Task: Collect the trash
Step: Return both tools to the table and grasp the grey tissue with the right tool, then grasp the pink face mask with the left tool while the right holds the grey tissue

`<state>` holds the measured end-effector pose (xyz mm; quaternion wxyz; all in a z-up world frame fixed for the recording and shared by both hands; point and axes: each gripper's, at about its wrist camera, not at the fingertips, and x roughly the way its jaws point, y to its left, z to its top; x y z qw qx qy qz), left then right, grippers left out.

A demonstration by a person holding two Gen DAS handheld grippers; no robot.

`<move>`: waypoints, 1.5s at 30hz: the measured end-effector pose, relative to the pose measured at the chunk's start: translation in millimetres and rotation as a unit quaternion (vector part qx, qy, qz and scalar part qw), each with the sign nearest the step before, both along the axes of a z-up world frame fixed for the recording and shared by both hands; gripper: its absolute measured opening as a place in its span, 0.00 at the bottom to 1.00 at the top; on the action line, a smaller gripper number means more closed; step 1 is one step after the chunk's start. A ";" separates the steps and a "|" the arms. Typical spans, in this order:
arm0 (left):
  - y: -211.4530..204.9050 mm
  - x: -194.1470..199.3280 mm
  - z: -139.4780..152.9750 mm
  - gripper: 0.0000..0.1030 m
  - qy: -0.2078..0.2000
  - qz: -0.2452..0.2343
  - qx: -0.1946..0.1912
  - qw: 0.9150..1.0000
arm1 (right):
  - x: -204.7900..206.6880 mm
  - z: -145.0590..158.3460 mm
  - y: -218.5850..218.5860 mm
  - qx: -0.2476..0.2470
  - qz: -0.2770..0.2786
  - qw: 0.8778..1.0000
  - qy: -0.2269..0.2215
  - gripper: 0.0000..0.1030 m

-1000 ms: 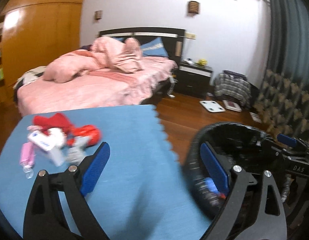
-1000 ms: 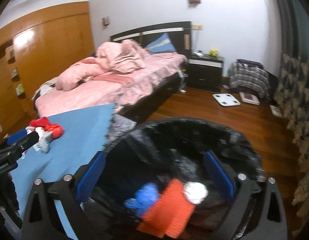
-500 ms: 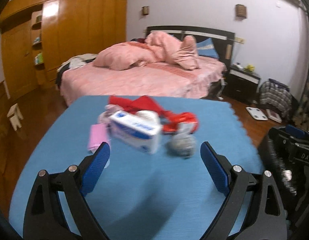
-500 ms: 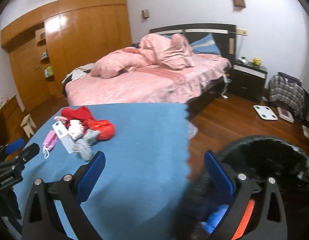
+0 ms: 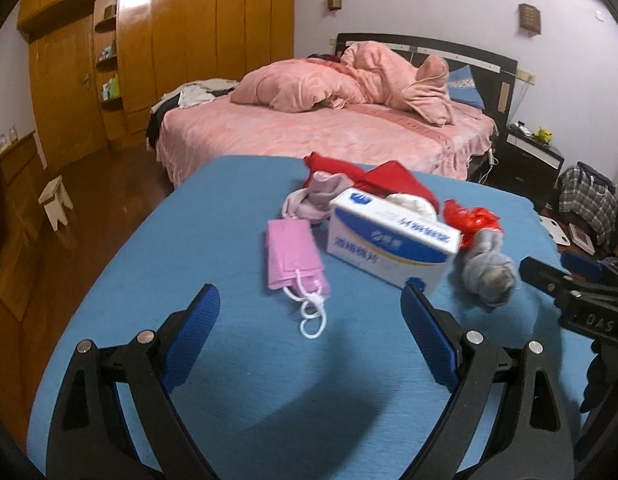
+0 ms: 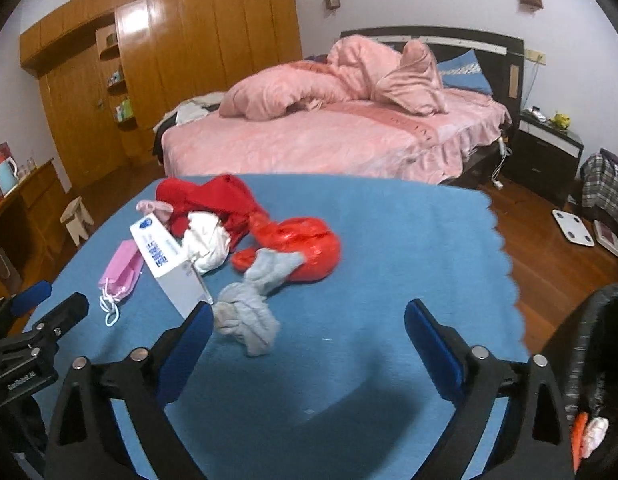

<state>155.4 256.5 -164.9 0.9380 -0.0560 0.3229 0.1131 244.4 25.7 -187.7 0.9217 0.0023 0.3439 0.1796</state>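
I'm over the blue foam mat (image 6: 389,240), both tools empty. Black bag-lined bin (image 6: 601,360) sits off the mat's right edge on the wood floor; some orange and white scraps show inside it, so my read is part of the job is done.

Most of it is left, all in one heap on the mat. Largest first: red cloth (image 6: 213,196) at the back, white-and-blue cardboard box (image 5: 393,240) tilted in front of it, crumpled red plastic bag (image 6: 305,248), knotted grey sock-like rag (image 6: 249,312), white wadded cloth (image 6: 207,240), pale pink fabric bits (image 5: 317,196), then the pink face mask (image 5: 293,256) with white loops, flat beside the box.

Left gripper (image 5: 311,308) is spread wide, holding nothing, lined up near the mask and box corner. Right gripper (image 6: 307,324) is likewise spread and empty, its left finger just beside the grey rag.
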 end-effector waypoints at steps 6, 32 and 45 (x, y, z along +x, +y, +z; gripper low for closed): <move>7.6 0.2 -8.6 0.87 0.011 0.003 -0.010 1.000 | 6.8 -9.7 16.1 -0.007 0.018 1.000 0.015 0.85; 14.5 37.2 -18.5 0.74 0.050 0.008 -0.017 0.999 | 10.2 -12.6 7.2 -0.001 0.045 0.999 0.027 0.35; 20.0 50.5 -30.3 0.06 0.069 -0.014 -0.043 0.997 | 7.4 -16.0 9.8 -0.007 0.045 0.999 0.023 0.35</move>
